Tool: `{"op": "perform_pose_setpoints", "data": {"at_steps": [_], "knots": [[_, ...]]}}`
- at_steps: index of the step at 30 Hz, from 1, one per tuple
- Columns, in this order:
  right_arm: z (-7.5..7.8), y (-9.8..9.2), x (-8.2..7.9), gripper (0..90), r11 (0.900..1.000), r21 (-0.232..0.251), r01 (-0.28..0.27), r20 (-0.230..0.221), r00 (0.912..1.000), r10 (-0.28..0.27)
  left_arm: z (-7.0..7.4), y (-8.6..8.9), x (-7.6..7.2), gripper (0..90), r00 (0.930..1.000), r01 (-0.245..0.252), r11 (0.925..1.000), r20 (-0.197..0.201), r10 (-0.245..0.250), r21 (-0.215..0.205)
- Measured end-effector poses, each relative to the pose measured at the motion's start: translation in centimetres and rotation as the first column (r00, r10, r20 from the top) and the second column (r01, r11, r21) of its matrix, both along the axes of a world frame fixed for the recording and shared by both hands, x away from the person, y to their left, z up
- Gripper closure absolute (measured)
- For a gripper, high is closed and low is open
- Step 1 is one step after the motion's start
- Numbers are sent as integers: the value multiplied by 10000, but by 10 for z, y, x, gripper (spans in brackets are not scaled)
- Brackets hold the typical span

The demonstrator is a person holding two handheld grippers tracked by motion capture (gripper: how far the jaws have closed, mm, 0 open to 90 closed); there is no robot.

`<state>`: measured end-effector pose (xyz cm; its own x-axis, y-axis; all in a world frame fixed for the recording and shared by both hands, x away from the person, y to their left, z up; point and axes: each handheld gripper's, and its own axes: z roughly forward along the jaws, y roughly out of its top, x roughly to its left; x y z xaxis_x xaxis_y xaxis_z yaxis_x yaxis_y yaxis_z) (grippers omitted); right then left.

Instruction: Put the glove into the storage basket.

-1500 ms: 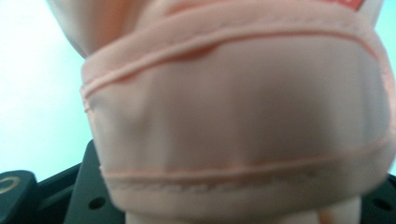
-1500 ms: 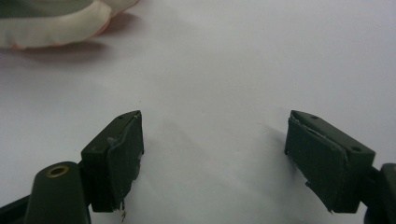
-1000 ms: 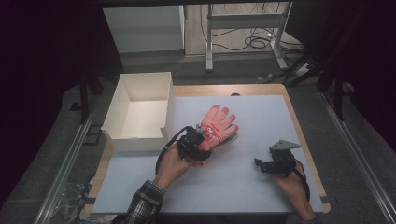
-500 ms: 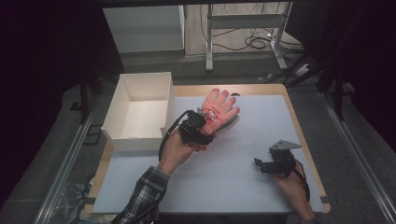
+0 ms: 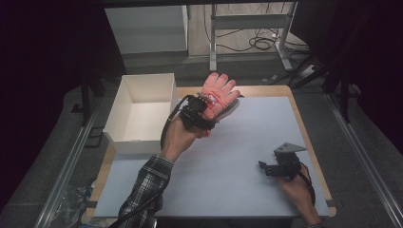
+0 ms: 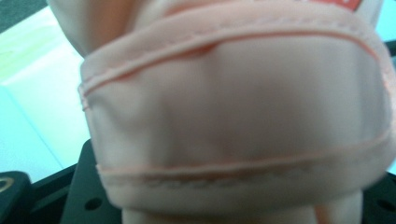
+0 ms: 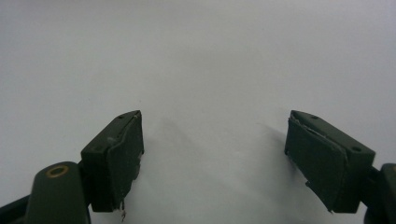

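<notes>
Left tool (image 5: 205,108) clenched on the cuff of a pink glove (image 5: 218,95), a person lifts the glove clear of the desk (image 5: 237,156) just to the right of the open white box (image 5: 142,111), fingers of the glove pointing up and away. Seen along the left tool, the stitched cuff band (image 6: 233,121) sits gathered between the jaws, a hold at the sturdy hem that likely lets the rest of the glove hang free for carrying. With the glove raised beside the box's rim, the box looks the probable destination, and the height would help it pass over the wall. Well to the right of the box, near the desk's front corner, the right tool (image 5: 278,168) rests low on the pale surface, jaws spread apart and empty (image 7: 212,158), apparently parked out of the way while one hand does the work.
</notes>
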<state>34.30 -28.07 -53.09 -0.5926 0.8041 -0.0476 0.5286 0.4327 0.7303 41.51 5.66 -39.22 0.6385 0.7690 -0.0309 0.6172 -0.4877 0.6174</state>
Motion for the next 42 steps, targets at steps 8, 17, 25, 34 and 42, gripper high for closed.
{"op": "perform_pose_setpoints", "data": {"at_steps": [8,17,25,34,42], "knots": [[0,0,0,199,10000,-1,5,6,10000,-5,20,19,11,412,9975,-676,9977,229,675,19],[0,0,0,199,10000,-6,6,15,10000,-6,37,53,18,410,9847,-1651,9863,564,1647,29],[0,0,0,199,10000,-19,-1,42,10000,2,42,86,20,409,9670,-2458,9693,672,2458,-90],[0,0,0,199,10000,-21,3,39,10000,-3,30,128,24,406,9348,-3493,9366,577,3503,-266],[0,0,0,198,10000,-29,7,39,10000,-7,16,155,24,400,9058,-4204,9069,459,4213,-291]]}}
